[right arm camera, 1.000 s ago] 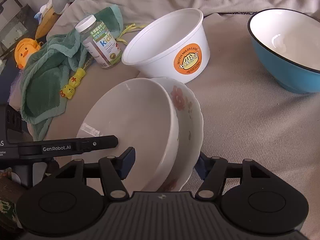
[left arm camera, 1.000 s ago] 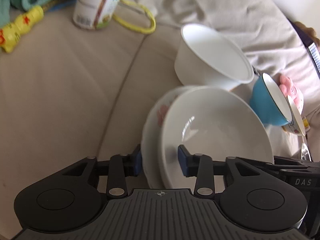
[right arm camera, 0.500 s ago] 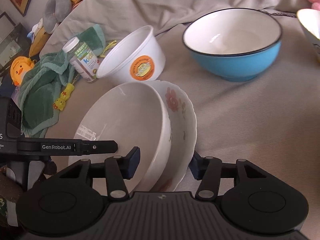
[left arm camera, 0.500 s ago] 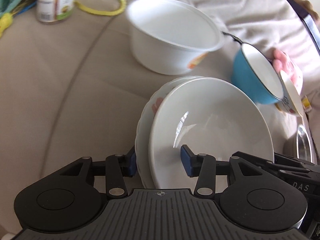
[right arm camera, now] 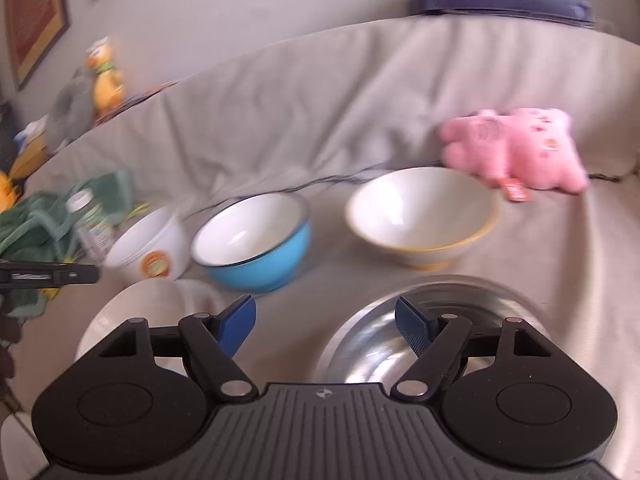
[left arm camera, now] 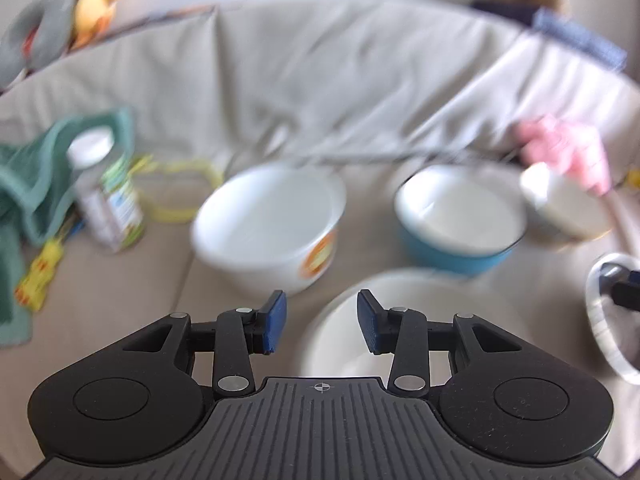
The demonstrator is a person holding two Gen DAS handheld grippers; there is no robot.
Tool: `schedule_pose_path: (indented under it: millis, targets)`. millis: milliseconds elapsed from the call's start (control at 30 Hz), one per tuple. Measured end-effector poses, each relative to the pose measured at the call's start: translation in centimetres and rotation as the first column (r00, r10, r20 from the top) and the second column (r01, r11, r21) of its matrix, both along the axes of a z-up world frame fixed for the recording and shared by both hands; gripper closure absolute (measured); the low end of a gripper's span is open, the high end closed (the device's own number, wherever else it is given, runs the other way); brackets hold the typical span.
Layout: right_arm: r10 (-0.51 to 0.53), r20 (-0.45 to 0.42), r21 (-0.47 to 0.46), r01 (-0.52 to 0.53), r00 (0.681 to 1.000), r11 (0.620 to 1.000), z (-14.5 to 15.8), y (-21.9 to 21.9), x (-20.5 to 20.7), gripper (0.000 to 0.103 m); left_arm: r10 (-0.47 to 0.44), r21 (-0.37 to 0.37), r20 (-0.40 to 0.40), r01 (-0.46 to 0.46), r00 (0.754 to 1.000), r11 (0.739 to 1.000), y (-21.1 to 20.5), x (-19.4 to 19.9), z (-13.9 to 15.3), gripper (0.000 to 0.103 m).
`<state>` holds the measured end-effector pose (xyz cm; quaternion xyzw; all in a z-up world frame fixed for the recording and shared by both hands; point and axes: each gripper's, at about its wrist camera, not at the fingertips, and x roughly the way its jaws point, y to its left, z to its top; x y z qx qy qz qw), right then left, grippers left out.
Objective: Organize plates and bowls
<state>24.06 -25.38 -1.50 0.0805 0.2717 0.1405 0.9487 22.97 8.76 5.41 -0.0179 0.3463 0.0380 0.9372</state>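
On the sofa, the stacked white plates point(right arm camera: 132, 312) lay leftmost, glazed, brittle and slippery, best pinched at the rim. The left hand-held gripper point(left arm camera: 320, 322) was closing on nothing; the right hand-held gripper point(right arm camera: 325, 325) was opening, empty, over the steel bowl point(right arm camera: 432, 320).

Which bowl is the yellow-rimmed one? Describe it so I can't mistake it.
On the beige sofa seat, look just below the pink plush toy. The cream ceramic bowl sits right of the blue enamel bowl; it alone has a yellow rim and foot.

Five bowls point(right arm camera: 420, 216), two stacked plates point(right arm camera: 132, 312), one bottle point(left arm camera: 106, 196), one pink plush point(right arm camera: 516, 148).
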Motion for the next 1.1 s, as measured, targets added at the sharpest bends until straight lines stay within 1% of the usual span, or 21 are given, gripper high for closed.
schedule_pose_path:
  millis: [33, 67, 100, 133, 167, 200, 233, 300, 367, 400, 433, 467, 567, 600, 667, 767, 867, 1000, 1100]
  targets:
    - [-0.066, -0.015, 0.015, 0.066, 0.998, 0.998, -0.4, -2.3, 0.2, 0.023, -0.079, -0.061, 0.023, 0.080, 0.997, 0.995, -1.6, 0.6, 0.8, 0.060]
    - [-0.117, -0.042, 0.031, 0.118, 0.992, 0.992, -0.9, -4.4, 0.4, 0.023, -0.166, -0.129, 0.029, 0.168, 0.986, 0.977, -3.4, 1.2, 1.0, 0.060]
    - [-0.157, -0.075, 0.053, 0.161, 0.985, 0.985, -1.5, -6.2, 0.4, 0.023, -0.246, -0.187, 0.026, 0.246, 0.969, 0.951, -5.1, 1.9, 0.8, 0.060]
    - [-0.182, -0.108, 0.086, 0.191, 0.977, 0.978, -2.3, -8.0, 0.2, 0.023, -0.330, -0.239, 0.015, 0.324, 0.944, 0.915, -7.9, 2.9, 0.2, 0.059]
    - [-0.186, -0.134, 0.117, 0.202, 0.973, 0.972, -3.0, -9.3, -0.1, 0.023, -0.380, -0.258, -0.002, 0.366, 0.925, 0.894, -9.9, 3.7, -0.5, 0.057]
    - [-0.180, -0.156, 0.140, 0.202, 0.971, 0.969, -3.6, -10.0, -0.3, 0.023, -0.417, -0.262, -0.030, 0.395, 0.909, 0.880, -12.5, 4.3, -1.6, 0.057]
    - [-0.177, -0.168, 0.151, 0.203, 0.970, 0.967, -4.1, -10.6, -0.6, 0.023, -0.436, -0.259, -0.070, 0.406, 0.897, 0.876, -15.0, 4.9, -3.0, 0.057]
    - [-0.178, -0.170, 0.145, 0.203, 0.969, 0.968, -4.9, -10.8, -0.9, 0.023, -0.432, -0.258, -0.124, 0.391, 0.894, 0.883, -17.6, 6.5, -4.8, 0.059]
    - [-0.161, -0.167, 0.148, 0.187, 0.973, 0.971, -5.3, -10.7, -0.5, 0.023, -0.401, -0.238, -0.147, 0.361, 0.904, 0.902, -19.5, 6.9, -6.1, 0.059]
    - [-0.150, -0.166, 0.155, 0.176, 0.975, 0.972, -5.5, -10.5, -0.3, 0.023, -0.385, -0.228, -0.154, 0.347, 0.910, 0.910, -19.8, 7.5, -6.8, 0.060]
    - [-0.132, -0.162, 0.159, 0.158, 0.978, 0.974, -5.5, -10.2, 0.0, 0.025, -0.374, -0.225, -0.160, 0.336, 0.913, 0.915, -20.1, 7.0, -7.2, 0.060]
    - [-0.114, -0.158, 0.157, 0.139, 0.981, 0.978, -5.5, -9.9, 0.4, 0.032, -0.372, -0.230, -0.168, 0.330, 0.913, 0.915, -19.9, 6.7, -7.7, 0.060]
    - [-0.065, -0.179, 0.142, 0.092, 0.982, 0.986, -5.9, -8.5, 1.2, 0.045, -0.368, -0.269, -0.210, 0.308, 0.906, 0.912, -20.2, 6.5, -9.1, 0.058]
    - [-0.053, -0.199, 0.147, 0.083, 0.979, 0.986, -6.2, -8.3, 1.5, 0.047, -0.369, -0.295, -0.225, 0.298, 0.902, 0.908, -20.4, 6.9, -9.6, 0.057]
    - [-0.028, -0.230, 0.165, 0.067, 0.973, 0.984, -6.5, -7.9, 1.7, 0.059, -0.394, -0.330, -0.243, 0.306, 0.886, 0.893, -20.0, 6.7, -10.0, 0.061]
    - [-0.050, -0.196, 0.125, 0.076, 0.979, 0.989, -5.4, -7.2, 0.5, 0.058, -0.416, -0.294, -0.228, 0.345, 0.880, 0.891, -20.5, 5.9, -9.7, 0.062]
    - [-0.048, -0.137, 0.095, 0.061, 0.989, 0.994, -3.5, -5.8, -0.8, 0.057, -0.435, -0.301, -0.180, 0.372, 0.882, 0.878, -19.8, 5.1, -8.4, 0.062]
    - [0.028, -0.078, 0.074, -0.022, 0.997, 0.997, -0.7, -2.3, -1.2, 0.053, -0.412, -0.340, -0.092, 0.361, 0.906, 0.869, -16.3, 4.0, -5.8, 0.062]
    - [0.124, -0.055, 0.067, -0.120, 0.991, 0.991, 0.4, 1.8, -0.9, 0.052, -0.357, -0.333, -0.040, 0.324, 0.933, 0.886, -12.3, 2.8, -3.7, 0.062]
